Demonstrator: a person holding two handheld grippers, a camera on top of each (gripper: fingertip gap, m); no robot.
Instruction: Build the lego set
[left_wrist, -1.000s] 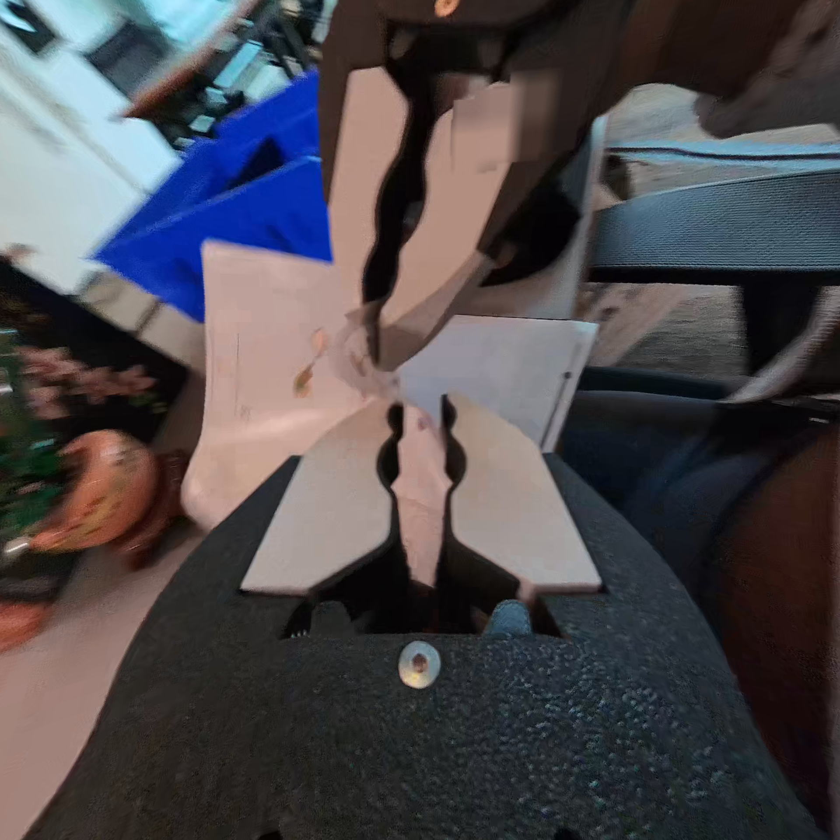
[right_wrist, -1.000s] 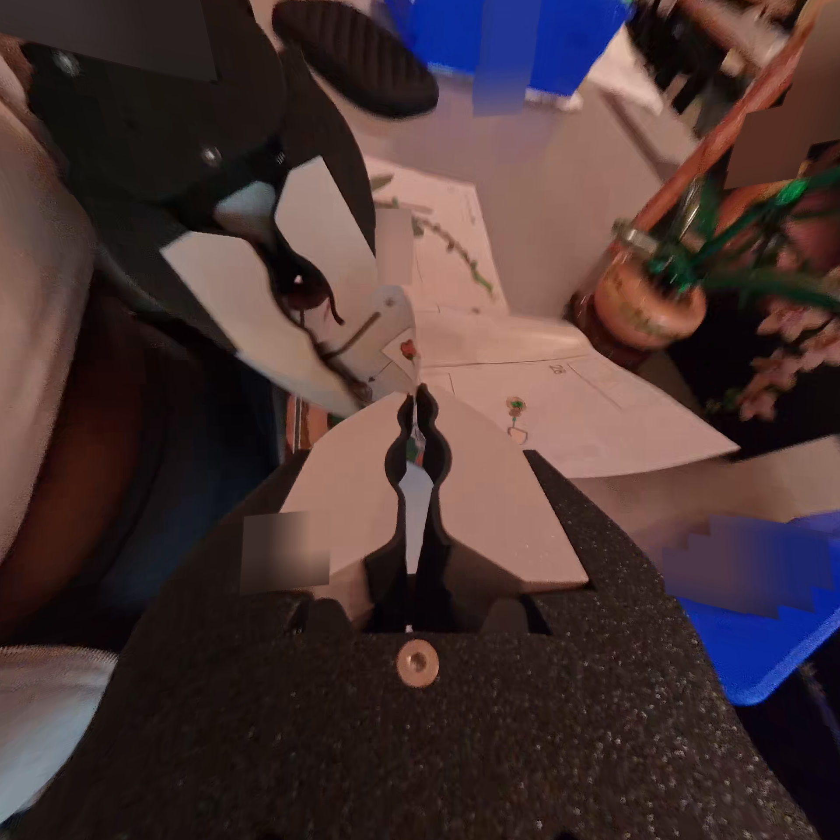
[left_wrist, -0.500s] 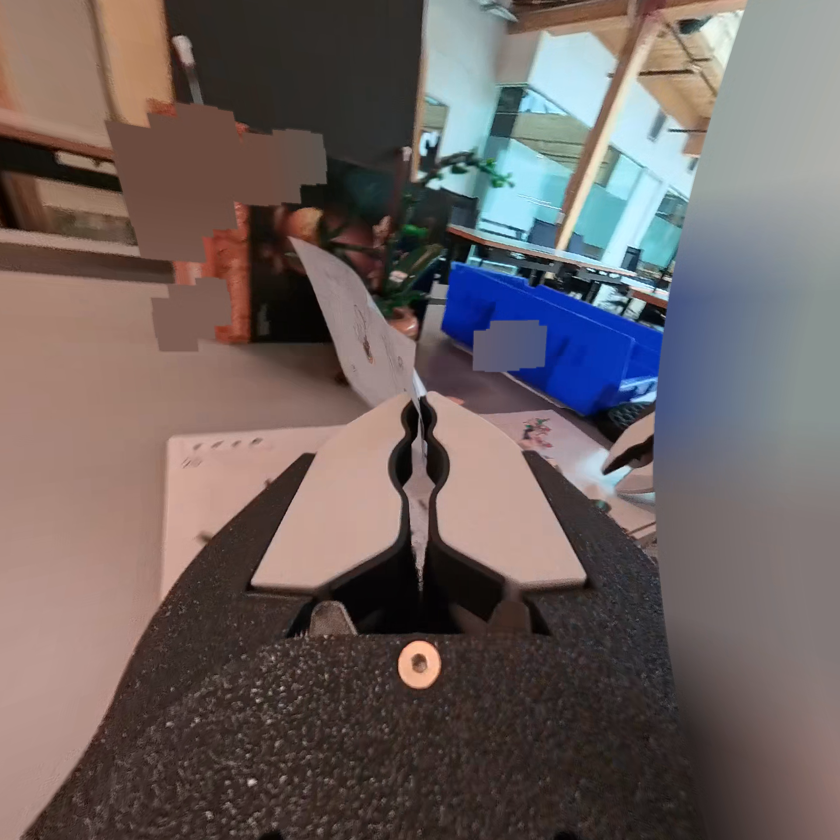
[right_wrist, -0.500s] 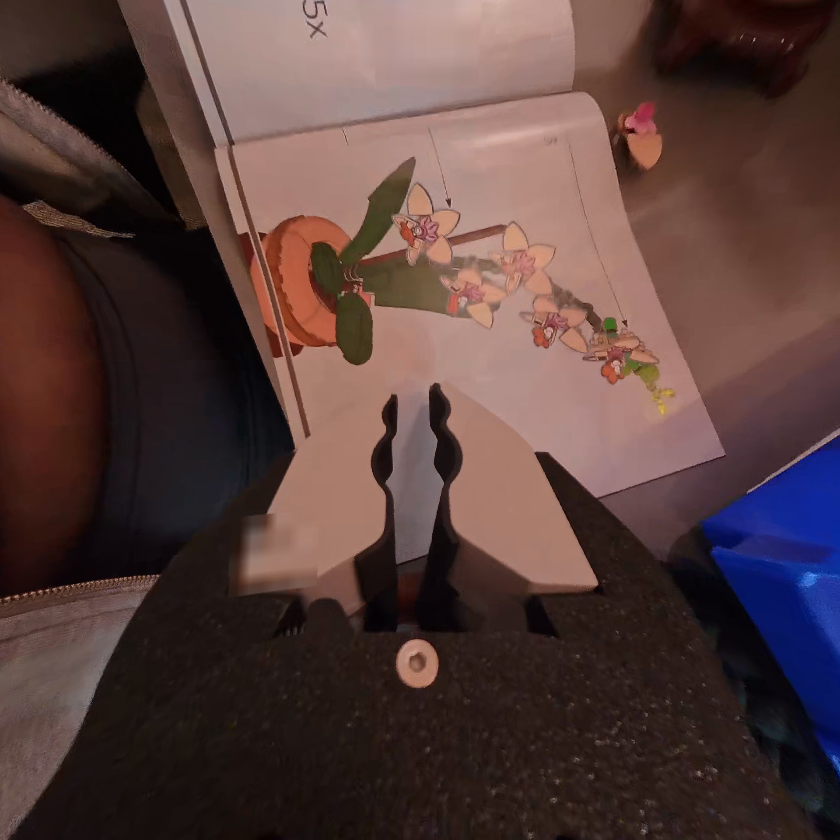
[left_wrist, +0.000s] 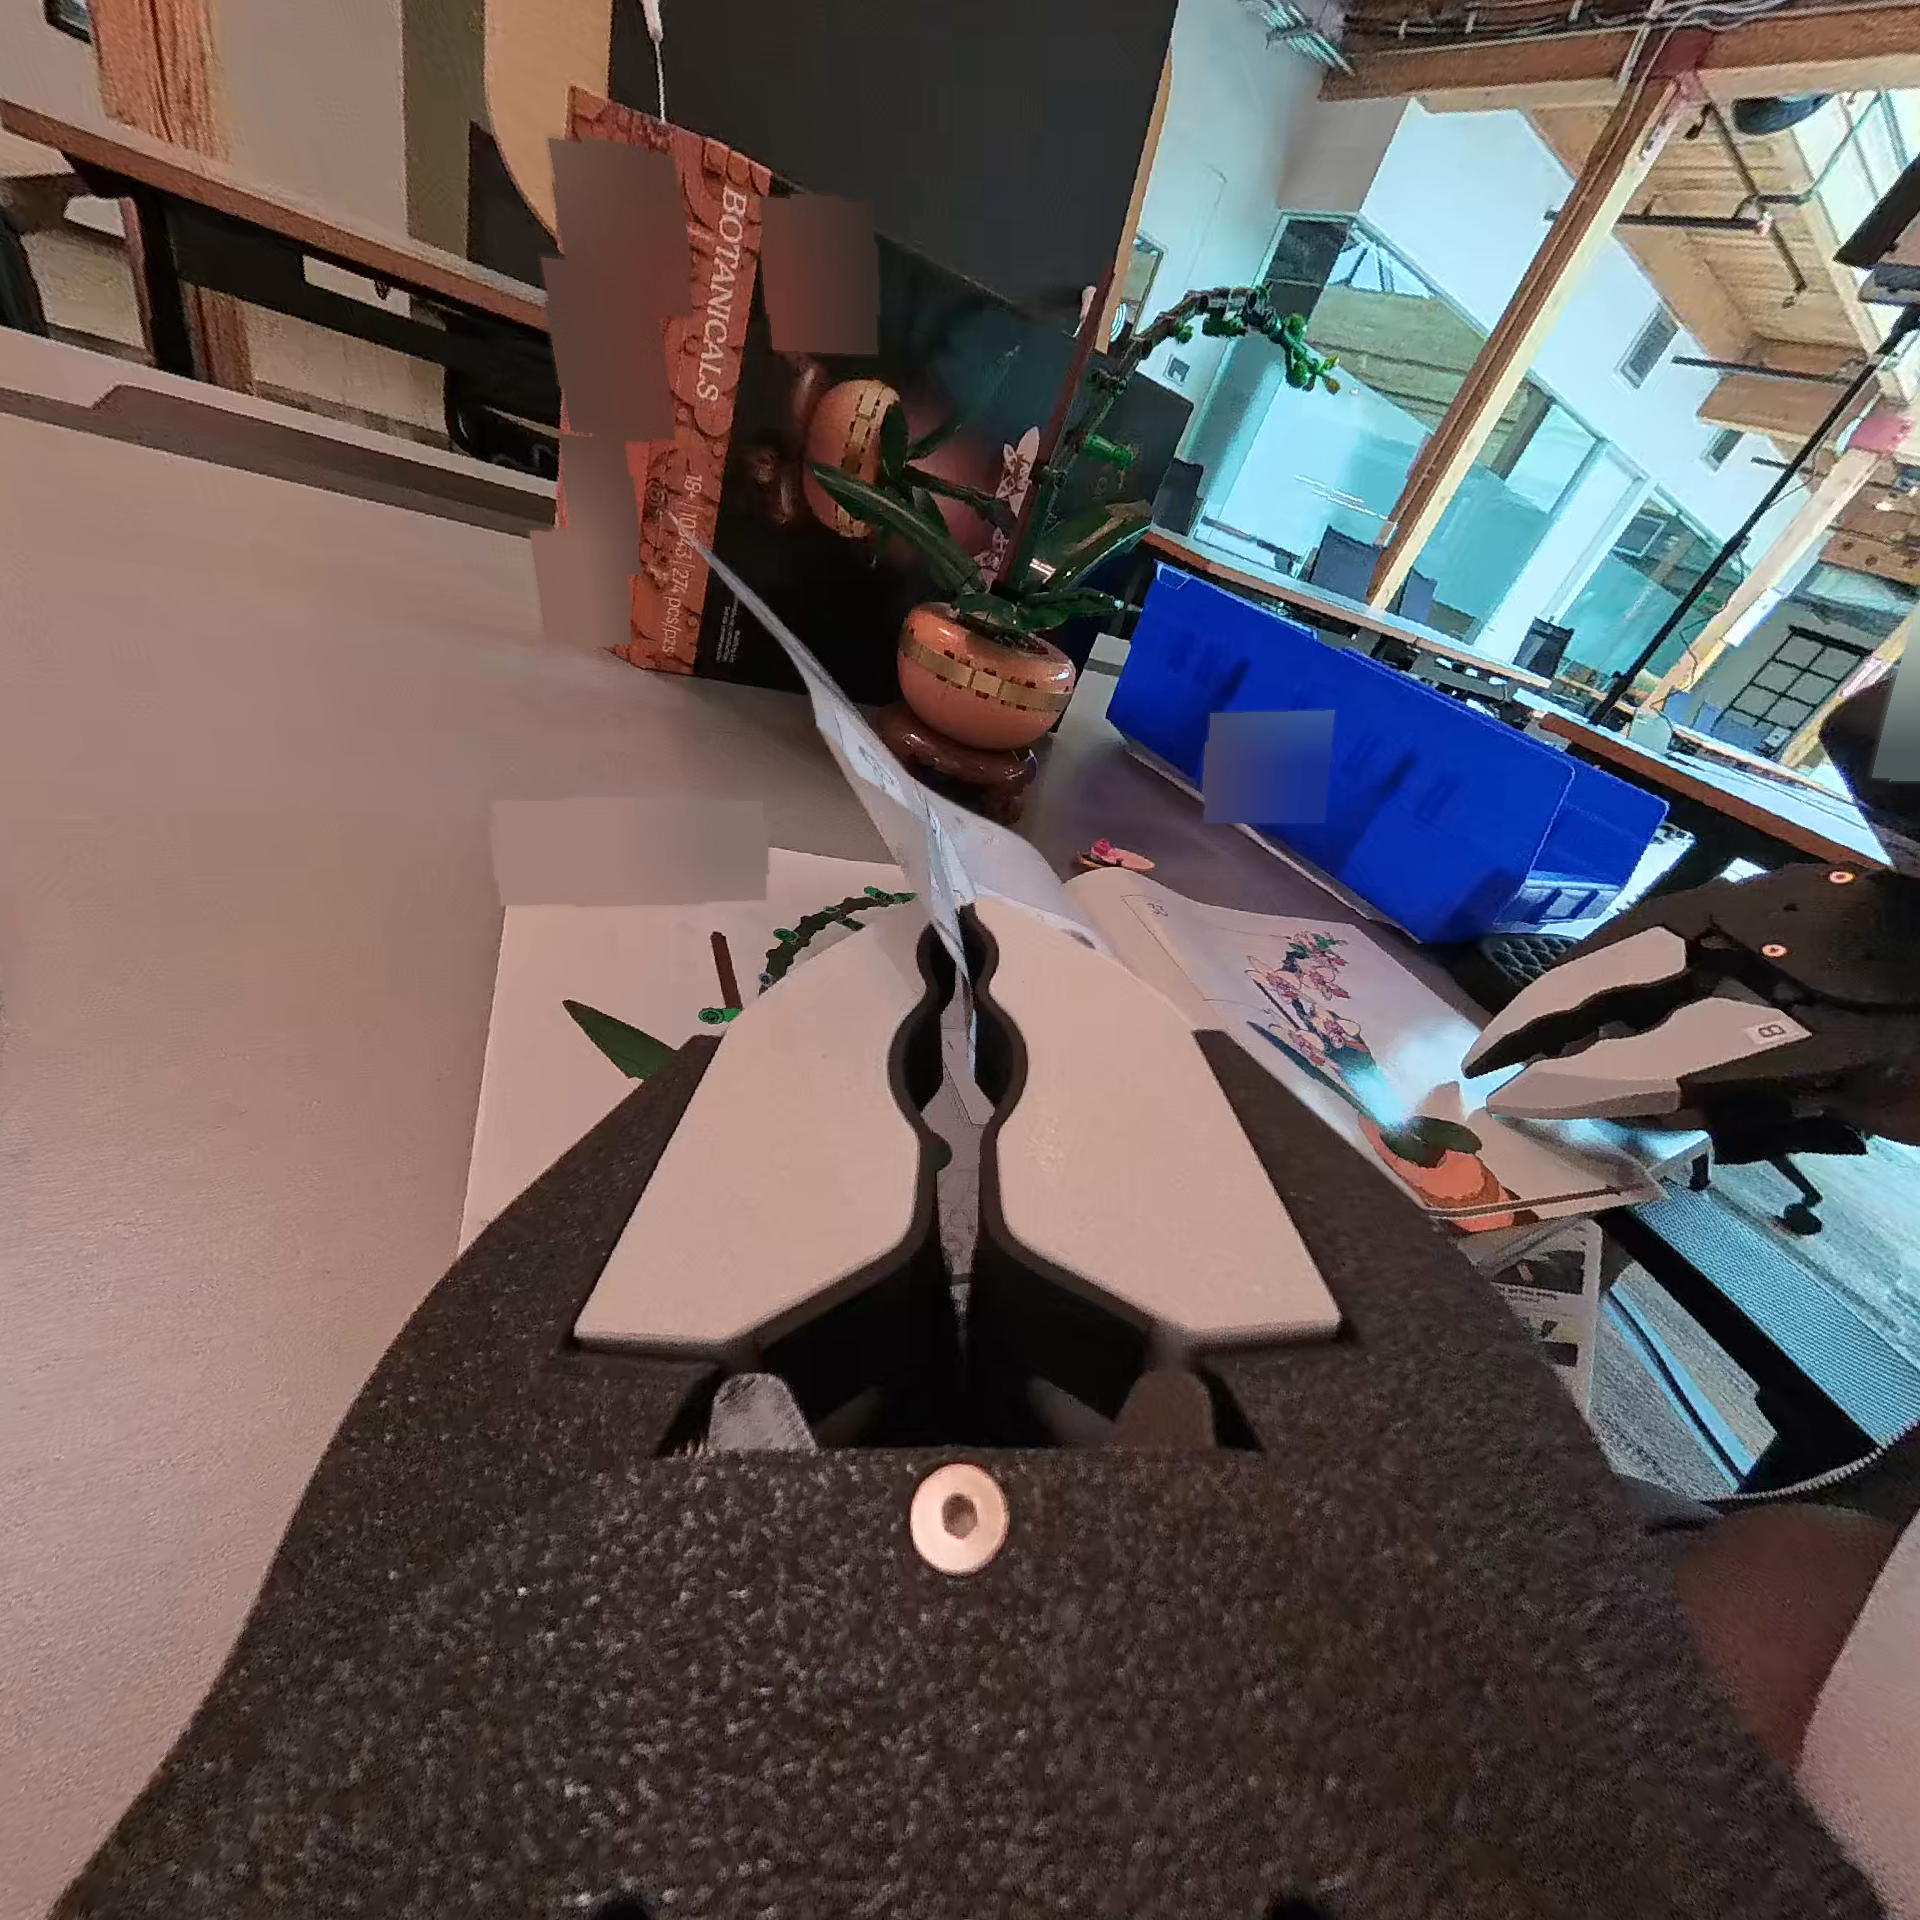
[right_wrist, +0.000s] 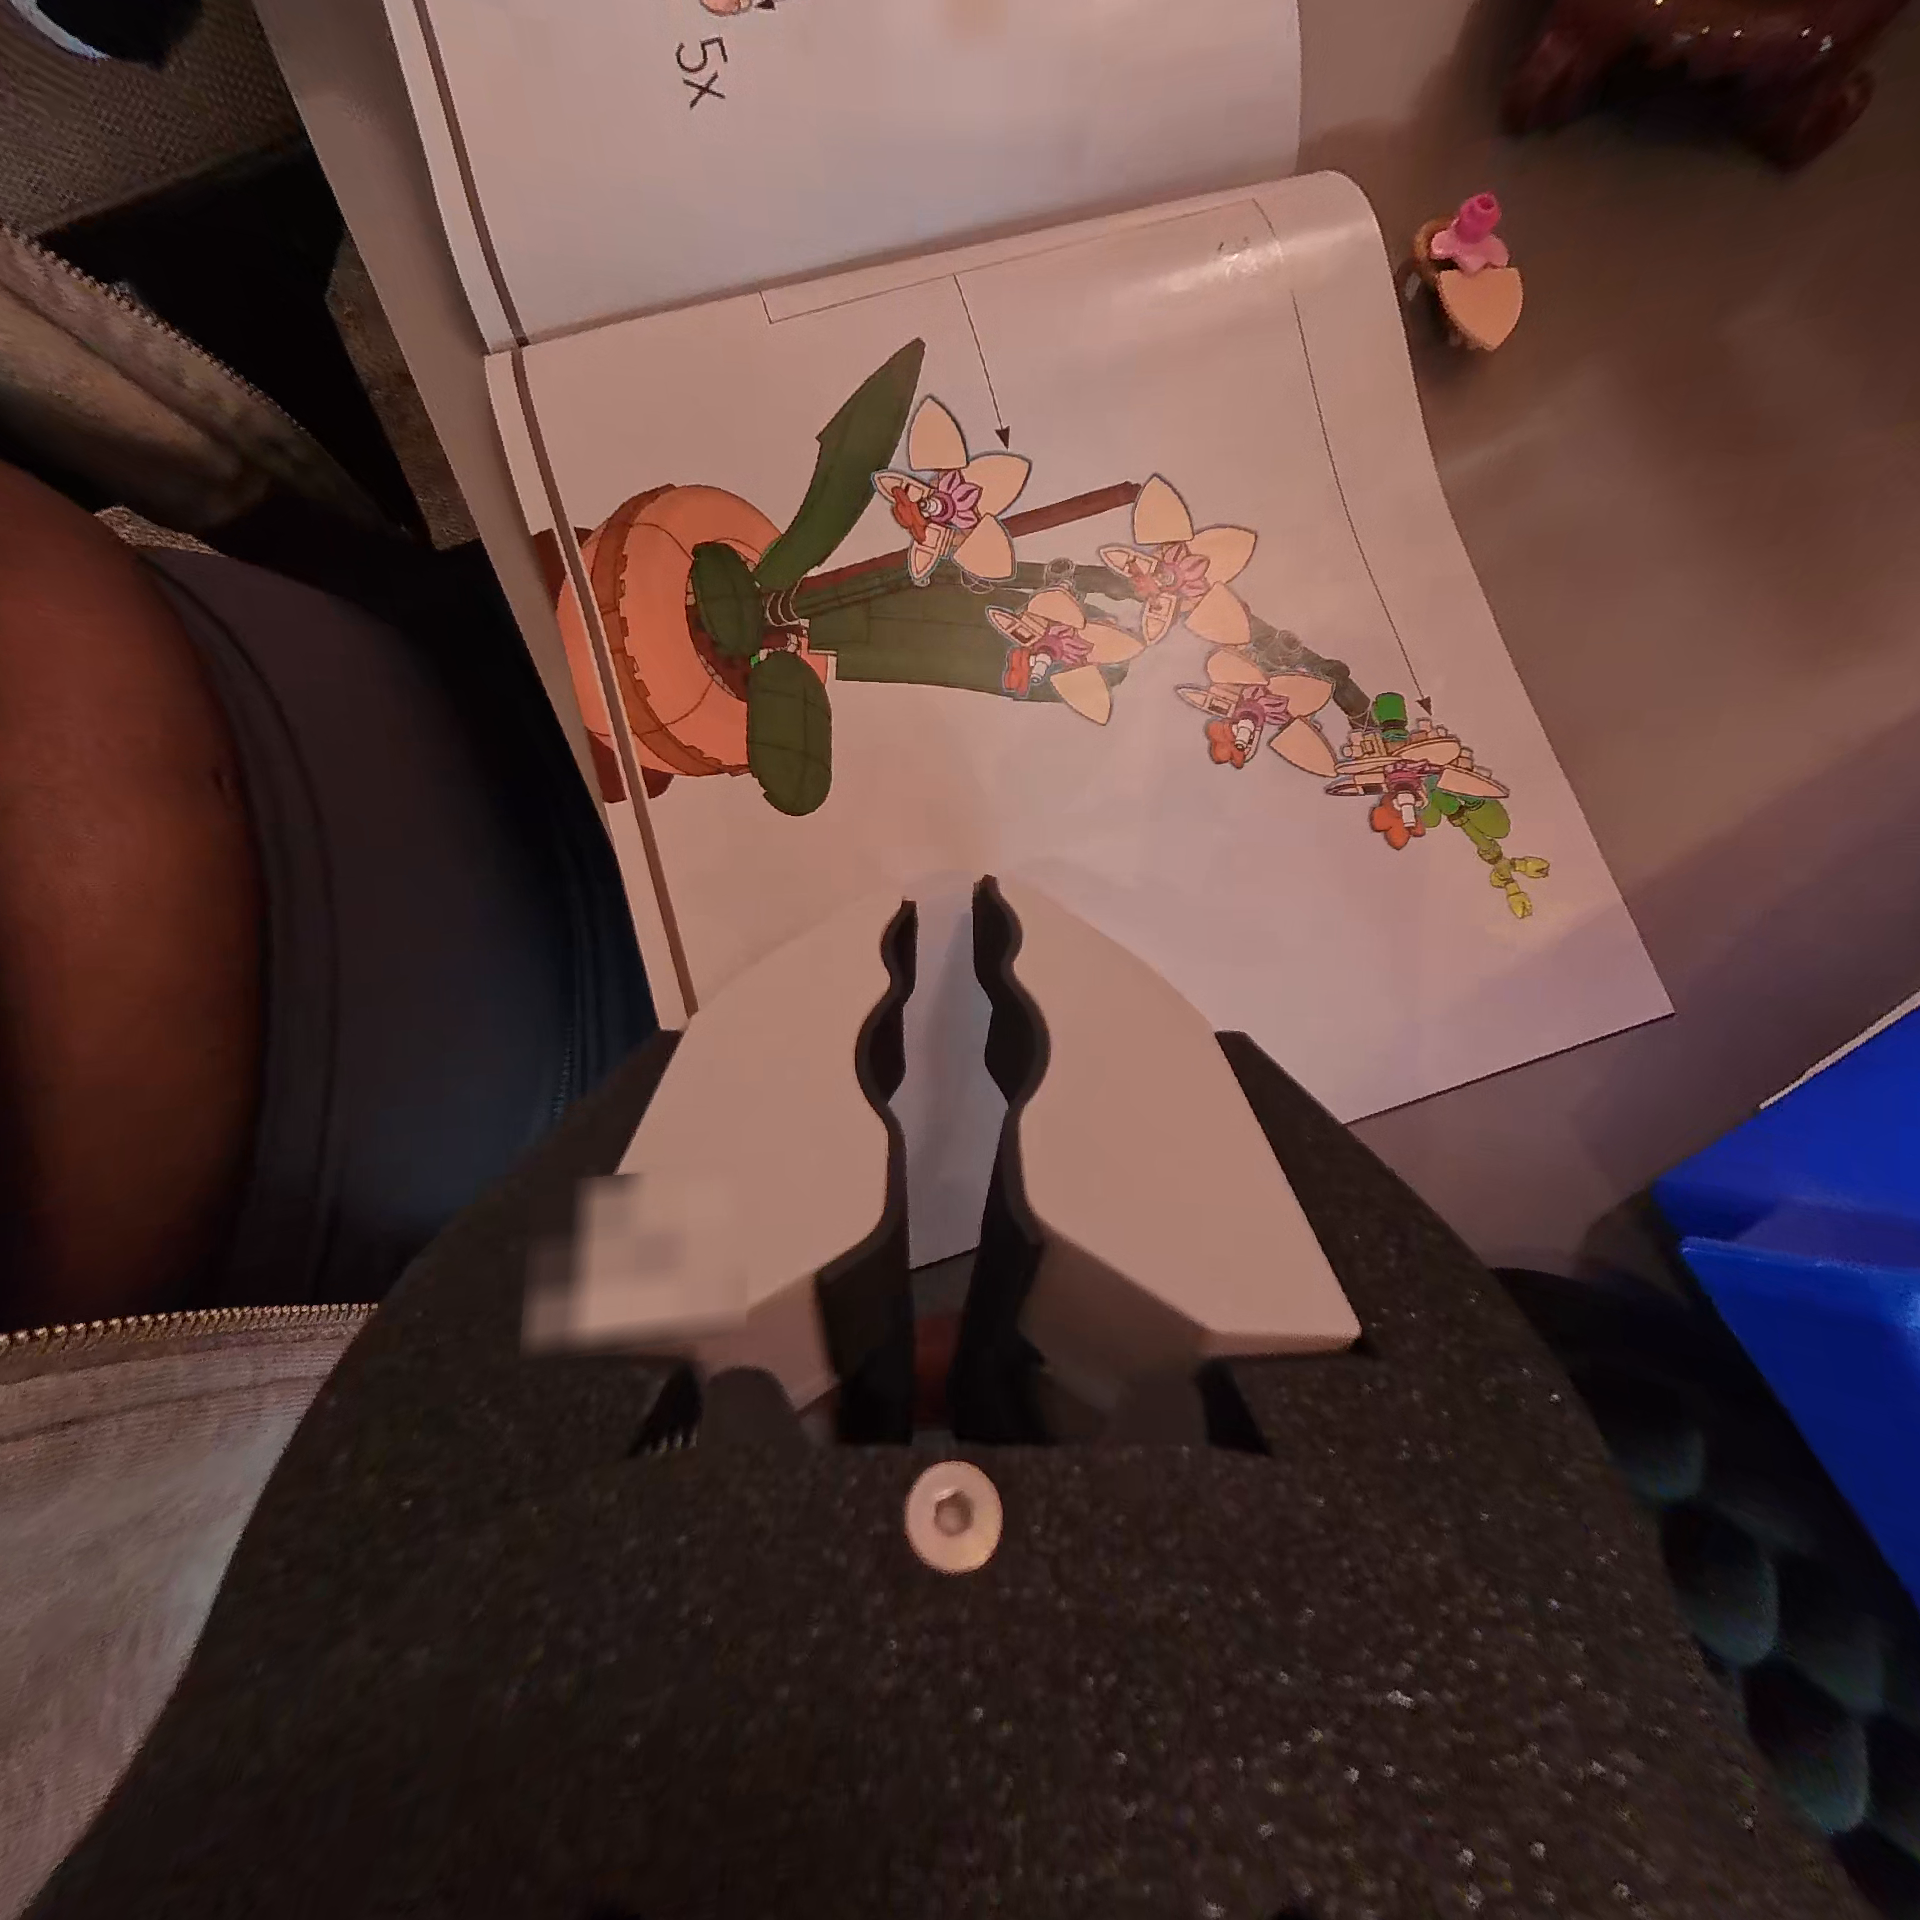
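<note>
My left gripper is shut on one page of the instruction booklet and holds it upright above the open booklet. My right gripper is slightly open and empty, just above the booklet's page with the orchid picture. It also shows in the left wrist view, at the booklet's right corner. The built orchid model in its orange pot stands behind the booklet. A small pink and cream flower piece lies on the table beside the booklet; it also shows in the left wrist view.
The set's box stands upright behind the model. A blue bin sits right of the booklet; its corner shows in the right wrist view. The grey table stretches left. A person's arm is at the left. The gap from one gripper's tips to the other's is roughly 25 centimeters.
The two grippers were close together on the page; the right one has let go, opened and drawn away. The left one has swung the page upright. Little has moved in the last half second.
</note>
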